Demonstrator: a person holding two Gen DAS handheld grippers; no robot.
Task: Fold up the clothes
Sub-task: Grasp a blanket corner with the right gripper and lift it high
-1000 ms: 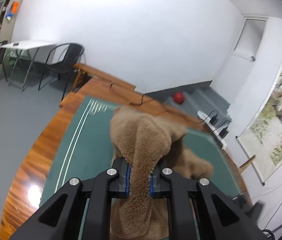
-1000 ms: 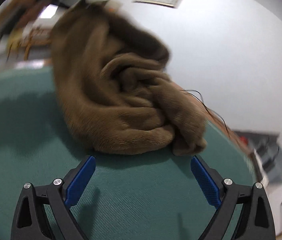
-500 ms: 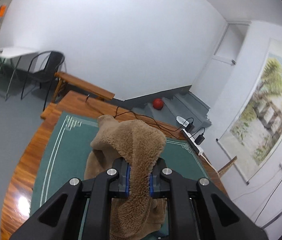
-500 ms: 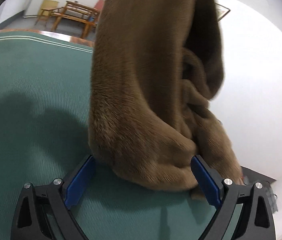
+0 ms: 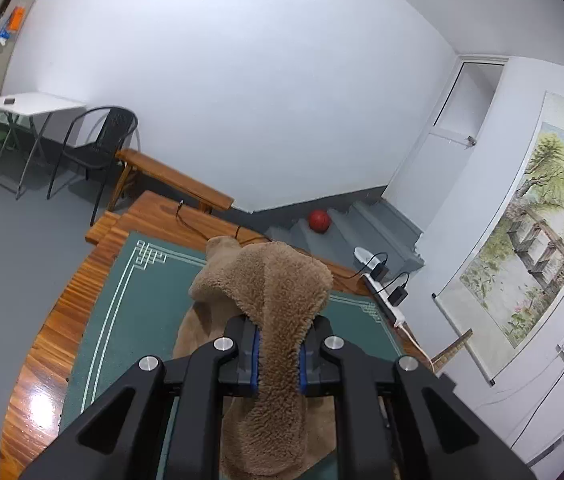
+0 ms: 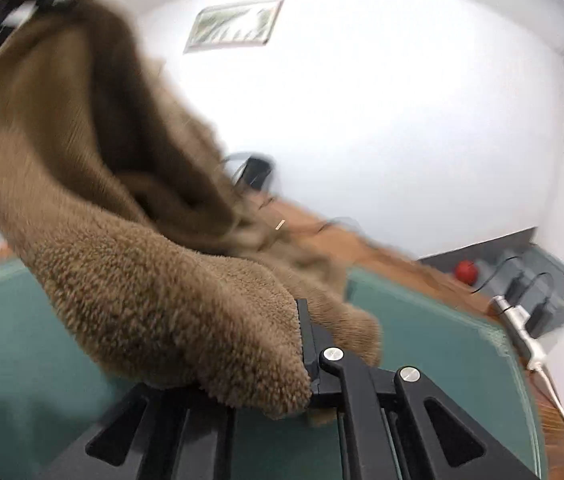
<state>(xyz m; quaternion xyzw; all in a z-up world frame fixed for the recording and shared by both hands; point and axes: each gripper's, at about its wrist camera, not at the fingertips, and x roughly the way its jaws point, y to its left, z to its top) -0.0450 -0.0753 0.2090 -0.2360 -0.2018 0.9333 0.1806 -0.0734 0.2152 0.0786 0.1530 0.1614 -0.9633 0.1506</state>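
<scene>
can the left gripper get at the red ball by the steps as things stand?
Probably not. The left gripper is shut on the brown fleece garment, which the right gripper also clamps. The red ball lies on the floor beyond the table's far edge.

We see the fleece centre frame on the mat, the ball behind it, the chair upper left.
</scene>
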